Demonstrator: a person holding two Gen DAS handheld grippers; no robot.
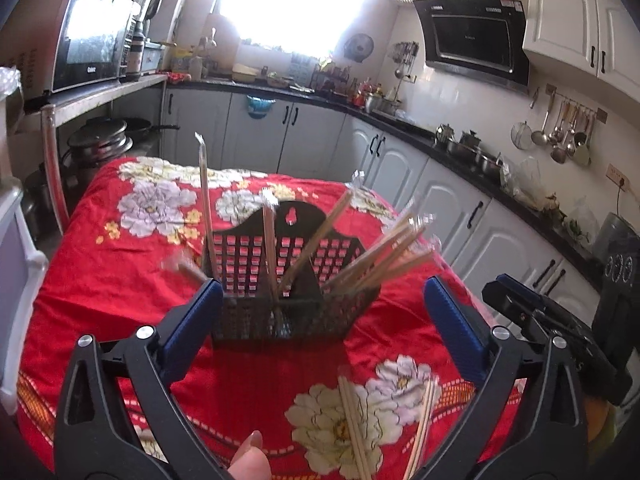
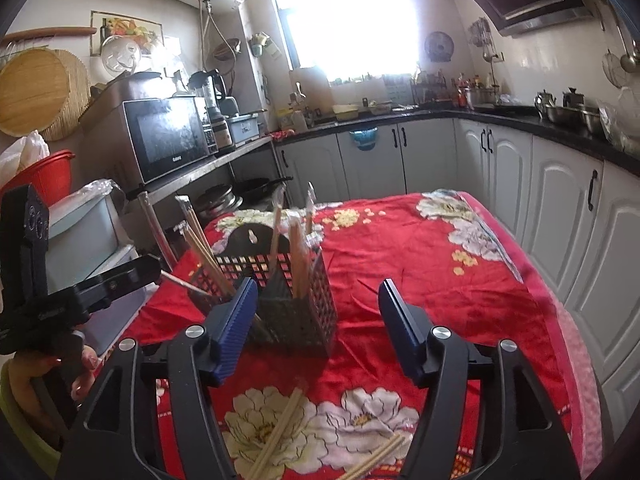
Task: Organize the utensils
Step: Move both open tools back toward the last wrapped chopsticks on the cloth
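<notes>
Chopsticks [image 1: 384, 258] upright and fanned in black lattice holder [image 1: 296, 304], wrapped tips.

A red floral cloth [image 1: 120, 280] covers the table; microwave [image 2: 170, 138], range hood [image 1: 476, 46] (black), ladles [image 1: 564, 132] hanging.

The black mesh basket [image 1: 288, 300] stands mid-desk, wrapped chopsticks [image 1: 376, 256] fanning out of it toward 12 and 2 o'clock, barring any approach from above. Loose chopsticks [image 1: 354, 428] lie on the red floral cloth [image 1: 100, 280] at 6 o'clock, near the front edge. In the right wrist view, bare cloth at 1 to 3 o'clock of the basket leaves open passage
</notes>
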